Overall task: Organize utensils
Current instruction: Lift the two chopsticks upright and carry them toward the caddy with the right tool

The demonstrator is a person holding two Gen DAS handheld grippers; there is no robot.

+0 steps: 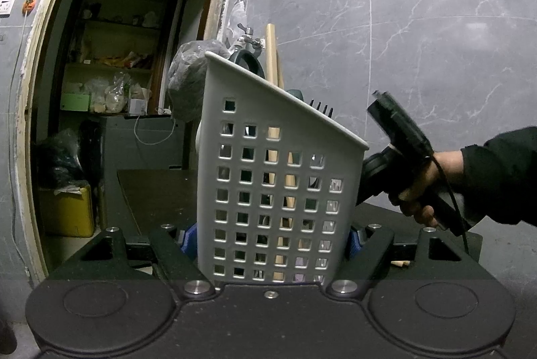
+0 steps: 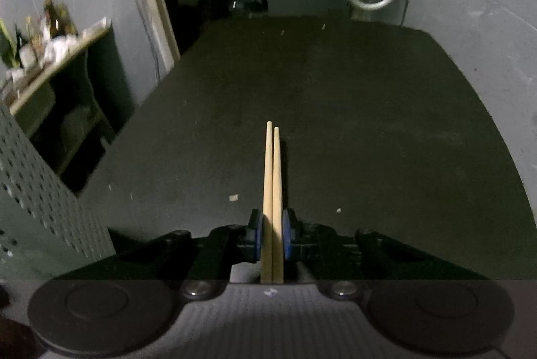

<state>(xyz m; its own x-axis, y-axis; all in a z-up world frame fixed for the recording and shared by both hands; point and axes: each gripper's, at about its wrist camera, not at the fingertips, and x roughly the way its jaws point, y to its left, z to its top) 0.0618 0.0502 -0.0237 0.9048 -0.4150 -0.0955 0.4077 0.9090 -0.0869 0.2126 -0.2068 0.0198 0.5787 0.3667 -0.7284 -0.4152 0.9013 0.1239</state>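
**Basket clamped left, chopsticks pinched right**

The dark desk point(image 2: 335, 107) fills the middle of the right wrist view. In the centre of the left wrist view, the left claw point(image 1: 272, 241) grips the white perforated utensil basket point(image 1: 278, 177), tilted, with utensils inside. At lower centre, the right claw point(image 2: 272, 236) pinches two wooden chopsticks point(image 2: 272, 191) pointing up-frame above the desk.

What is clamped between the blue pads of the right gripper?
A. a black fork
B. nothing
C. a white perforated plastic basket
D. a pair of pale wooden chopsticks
D: the right wrist view shows the pair of pale wooden chopsticks pinched side by side in the right gripper, pointing out over the dark table.
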